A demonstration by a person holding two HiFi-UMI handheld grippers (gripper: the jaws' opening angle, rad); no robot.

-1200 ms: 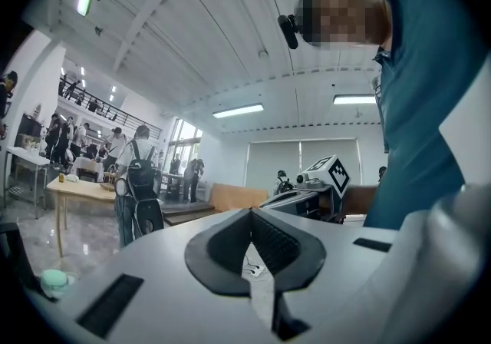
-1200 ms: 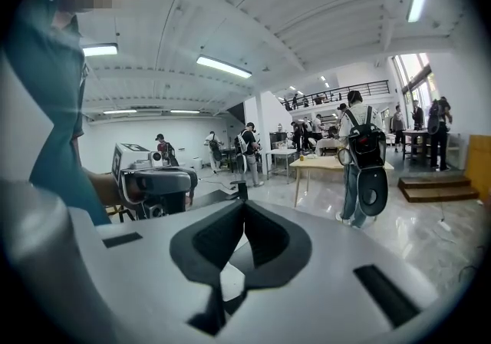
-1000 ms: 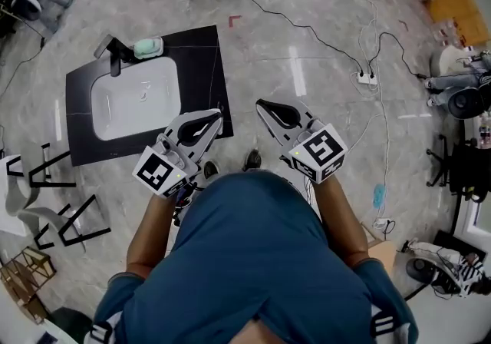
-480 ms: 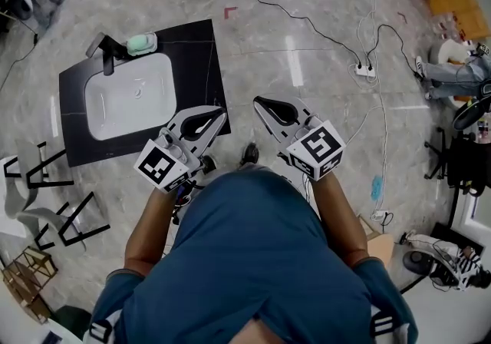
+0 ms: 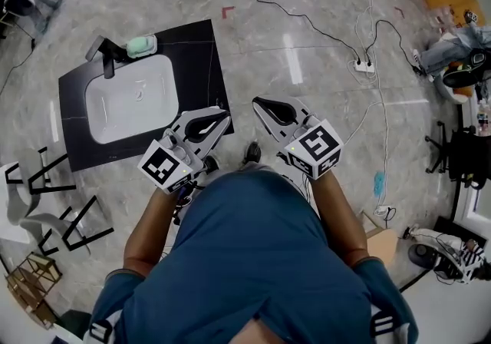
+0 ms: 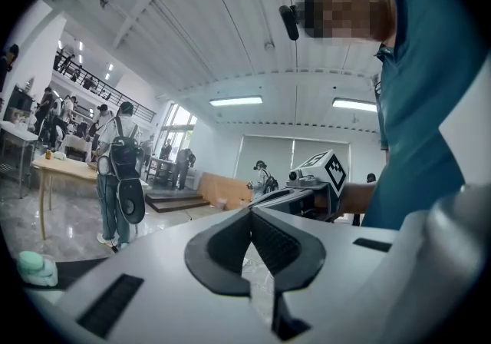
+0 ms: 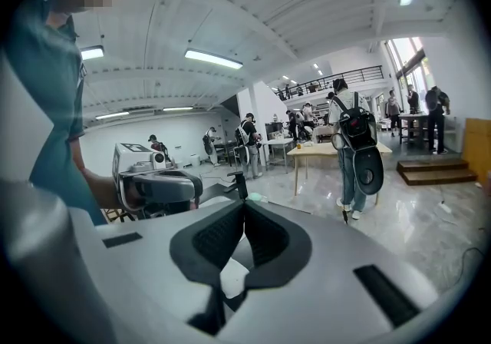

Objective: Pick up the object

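Approach step, I judge: left gripper [image 5: 225,114] & right gripper [image 5: 257,102] have fingers pressed together w/ nothing between, pale green rounded object [image 5: 142,45] lies well apart on black sink surface [image 5: 199,58], so next: reach there & open fingers.

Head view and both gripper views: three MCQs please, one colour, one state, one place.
1. The sink basin is: A black; B white; C green.
2. The left gripper and right gripper are: A shut, empty; B wide open; C clamped on a cable.
3. The mint-green object lies: A inside the basin; B between a gripper's jaws; C on the black slab beside the faucet.

1 B, the bowl shows white against its dark surround.
2 A, each gripper view shows the pads meeting with nothing between.
3 C, it sits at the slab's far corner, next to the faucet.
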